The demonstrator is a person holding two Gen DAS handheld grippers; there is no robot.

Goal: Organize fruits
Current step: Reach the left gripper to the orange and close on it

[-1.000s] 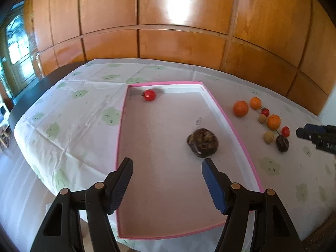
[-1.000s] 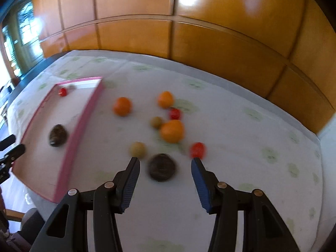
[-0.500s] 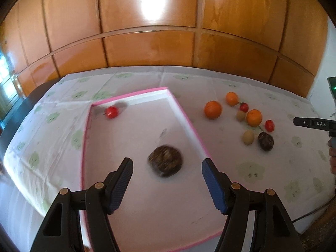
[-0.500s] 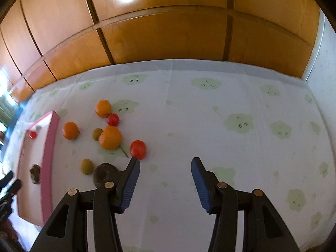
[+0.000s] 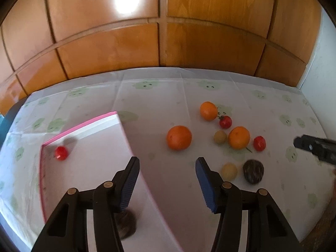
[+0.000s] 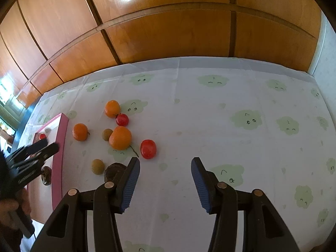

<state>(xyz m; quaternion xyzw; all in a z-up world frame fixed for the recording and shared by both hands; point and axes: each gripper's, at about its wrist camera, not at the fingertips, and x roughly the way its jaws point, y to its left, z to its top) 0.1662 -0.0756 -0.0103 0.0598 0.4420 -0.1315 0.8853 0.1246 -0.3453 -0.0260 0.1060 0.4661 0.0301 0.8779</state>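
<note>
My left gripper hovers over the pink tray's right wall, its jaws closing with nothing between them. In the tray lie a red tomato and a dark brown fruit, half hidden behind my left finger. Loose on the cloth are three oranges, the nearest just ahead, two tomatoes, two small yellowish fruits and another dark fruit. My right gripper is open and empty over bare cloth; the dark fruit sits behind its left finger, a tomato just ahead.
A white cloth with green cloud prints covers the table. Wooden wall panels rise right behind its far edge, and a pale wall closes the right side. A hand holds the left gripper at the left.
The left gripper swung right from over the tray's middle to its right wall, and its jaws narrowed. The right gripper swung right off the dark fruit, then kept still.
</note>
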